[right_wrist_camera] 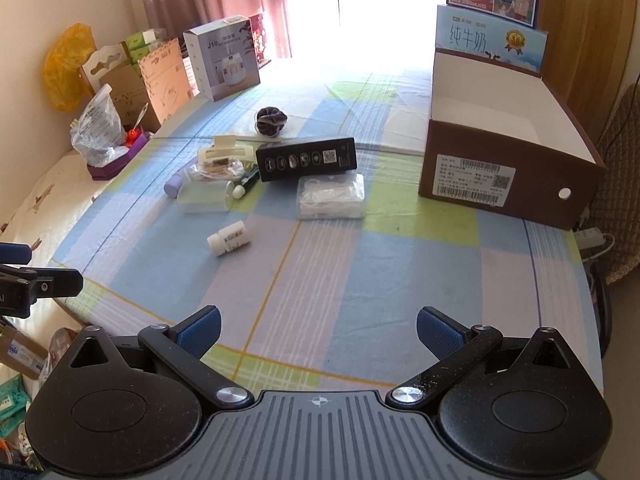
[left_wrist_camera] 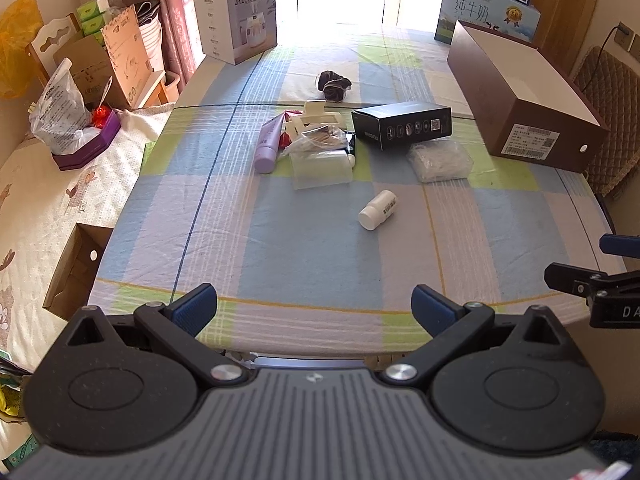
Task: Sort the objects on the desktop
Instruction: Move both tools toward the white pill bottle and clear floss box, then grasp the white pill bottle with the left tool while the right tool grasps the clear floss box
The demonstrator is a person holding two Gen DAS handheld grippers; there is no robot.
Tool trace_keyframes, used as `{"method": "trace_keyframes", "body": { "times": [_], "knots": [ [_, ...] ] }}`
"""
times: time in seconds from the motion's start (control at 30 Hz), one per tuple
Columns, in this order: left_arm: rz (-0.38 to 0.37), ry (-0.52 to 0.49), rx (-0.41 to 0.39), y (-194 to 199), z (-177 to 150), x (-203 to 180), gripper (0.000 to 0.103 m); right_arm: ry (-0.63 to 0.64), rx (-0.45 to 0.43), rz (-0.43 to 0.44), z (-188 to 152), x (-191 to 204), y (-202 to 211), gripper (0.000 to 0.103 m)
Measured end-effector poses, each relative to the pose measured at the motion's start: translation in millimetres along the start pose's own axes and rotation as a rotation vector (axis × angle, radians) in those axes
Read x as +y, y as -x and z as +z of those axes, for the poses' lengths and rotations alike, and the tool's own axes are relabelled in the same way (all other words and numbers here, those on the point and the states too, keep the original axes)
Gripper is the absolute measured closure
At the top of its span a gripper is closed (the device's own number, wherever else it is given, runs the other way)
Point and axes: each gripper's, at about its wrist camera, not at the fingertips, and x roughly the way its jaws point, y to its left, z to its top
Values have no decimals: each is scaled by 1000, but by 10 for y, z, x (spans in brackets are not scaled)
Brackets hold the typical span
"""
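Lying on its side in the open middle of the checked surface point(left_wrist_camera: 280, 248), the little white pill bottle point(left_wrist_camera: 377, 211) looks like the obvious first pick. From the left tongs point(left_wrist_camera: 314, 306) it sits at about 1 o'clock; from the right tongs point(right_wrist_camera: 318, 330) it's more like 11 o'clock, so it's basically between the two. Hard to call which is nearer, maybe the right by a hair. Its long axis runs diagonal, cap end toward the near edge, so I'd guess whichever tongs go in need a bit of wrist twist to close across the body. Both tongs are spread wide with nothing in them, hovering at the near edge.

The brown open box point(right_wrist_camera: 516, 168) sits at 1 o'clock of the right tongs and is probably the drop spot. The right view shows its white inside is empty; the left view only catches the rim and outer wall. The left view does show the purple tube point(left_wrist_camera: 269, 145) full length, where the right view mostly hides it behind the clutter.
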Motion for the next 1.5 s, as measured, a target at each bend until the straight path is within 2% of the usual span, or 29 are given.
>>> {"method": "trace_keyframes", "body": {
  "times": [0.43,0.7,1.0,1.07,1.5],
  "knots": [
    [-25,-25,-56,-270,206,-156,1,-8,-11,48,237,-221,-292,2],
    [-49,-65,-66,-529,358,-337,6,11,-10,59,420,-396,-514,2],
    [-62,-102,-25,-965,518,-526,14,20,34,70,581,-622,-802,2],
    [-60,-102,-15,-1059,554,-541,21,20,45,72,612,-673,-869,2],
    [-62,-157,59,-1618,694,-690,42,-5,106,69,693,-951,-1152,2]
  ]
}}
